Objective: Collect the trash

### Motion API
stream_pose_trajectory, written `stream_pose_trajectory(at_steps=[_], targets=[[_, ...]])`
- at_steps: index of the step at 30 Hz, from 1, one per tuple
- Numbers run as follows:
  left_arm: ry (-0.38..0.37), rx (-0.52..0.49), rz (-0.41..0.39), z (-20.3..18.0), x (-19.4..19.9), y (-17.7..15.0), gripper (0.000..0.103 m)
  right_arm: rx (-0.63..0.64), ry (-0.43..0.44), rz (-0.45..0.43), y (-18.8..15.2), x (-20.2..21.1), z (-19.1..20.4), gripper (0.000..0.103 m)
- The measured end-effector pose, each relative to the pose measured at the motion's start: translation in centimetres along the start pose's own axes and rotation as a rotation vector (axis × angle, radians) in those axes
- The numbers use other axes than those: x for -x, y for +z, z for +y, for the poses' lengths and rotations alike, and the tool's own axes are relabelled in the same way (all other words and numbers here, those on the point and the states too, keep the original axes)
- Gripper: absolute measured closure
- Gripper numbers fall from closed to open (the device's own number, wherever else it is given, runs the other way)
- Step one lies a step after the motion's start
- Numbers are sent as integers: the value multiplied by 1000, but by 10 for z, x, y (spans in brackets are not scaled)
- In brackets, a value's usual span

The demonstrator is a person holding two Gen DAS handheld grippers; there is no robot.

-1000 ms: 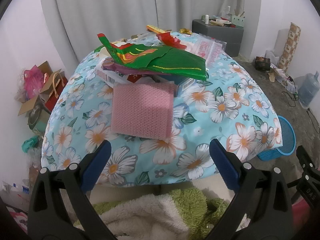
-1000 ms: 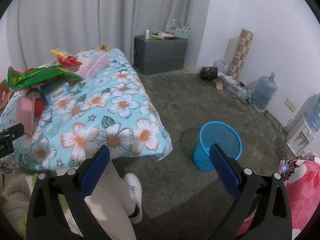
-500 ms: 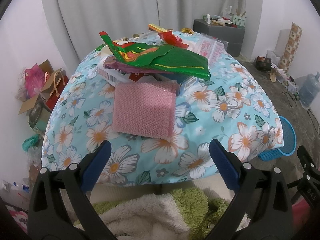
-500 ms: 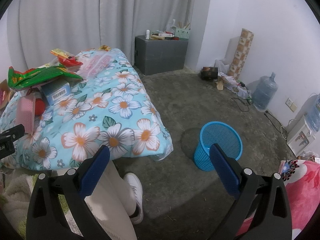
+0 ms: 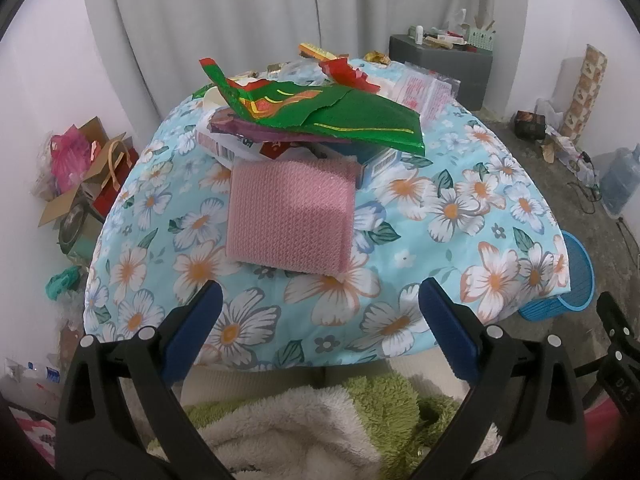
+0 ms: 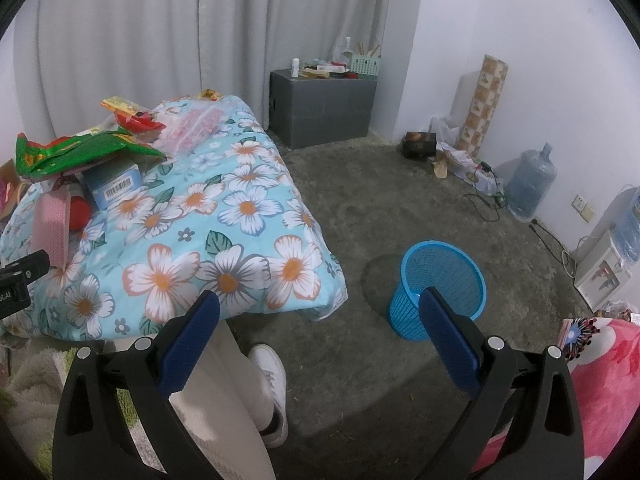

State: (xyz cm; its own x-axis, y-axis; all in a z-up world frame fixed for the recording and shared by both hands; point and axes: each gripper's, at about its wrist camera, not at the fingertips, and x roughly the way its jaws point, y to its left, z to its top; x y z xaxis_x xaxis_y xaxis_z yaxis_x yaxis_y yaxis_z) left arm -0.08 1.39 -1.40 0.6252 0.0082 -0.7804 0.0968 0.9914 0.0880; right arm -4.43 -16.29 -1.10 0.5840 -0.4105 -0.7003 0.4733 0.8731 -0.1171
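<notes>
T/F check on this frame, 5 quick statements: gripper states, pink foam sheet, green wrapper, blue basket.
1. Both the left gripper and the right gripper are open and hold nothing. True.
2. The pink foam sheet lies on the floor. False: it lies on the floral tablecloth, at the near edge of the trash pile.
3. The green wrapper lies on top of the pile. True.
4. The blue basket stands on the table. False: it stands on the concrete floor beside the table.
5. The basket is full of trash. False: no trash shows inside it.
</notes>
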Motion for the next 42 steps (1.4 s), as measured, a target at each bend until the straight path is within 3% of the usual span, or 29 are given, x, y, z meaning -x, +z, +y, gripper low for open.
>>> stream_pose_trajectory(at_steps=[24, 28, 35, 40, 42], targets=[[-4, 30, 10, 5, -4, 4, 9, -7, 33, -25, 6, -3, 7, 6], [17, 82, -13, 24, -6, 9, 9, 5, 65, -74, 14, -1, 23, 6], [8, 282, -70, 95, -10, 15, 9, 43, 166, -119, 26, -5, 45, 6], [-13, 320, -171, 132, -6, 17, 9, 8, 287, -79, 42, -19, 46, 6], [-56, 312, -204, 140, -6, 17, 9, -21, 334, -46, 49, -28, 49, 6]])
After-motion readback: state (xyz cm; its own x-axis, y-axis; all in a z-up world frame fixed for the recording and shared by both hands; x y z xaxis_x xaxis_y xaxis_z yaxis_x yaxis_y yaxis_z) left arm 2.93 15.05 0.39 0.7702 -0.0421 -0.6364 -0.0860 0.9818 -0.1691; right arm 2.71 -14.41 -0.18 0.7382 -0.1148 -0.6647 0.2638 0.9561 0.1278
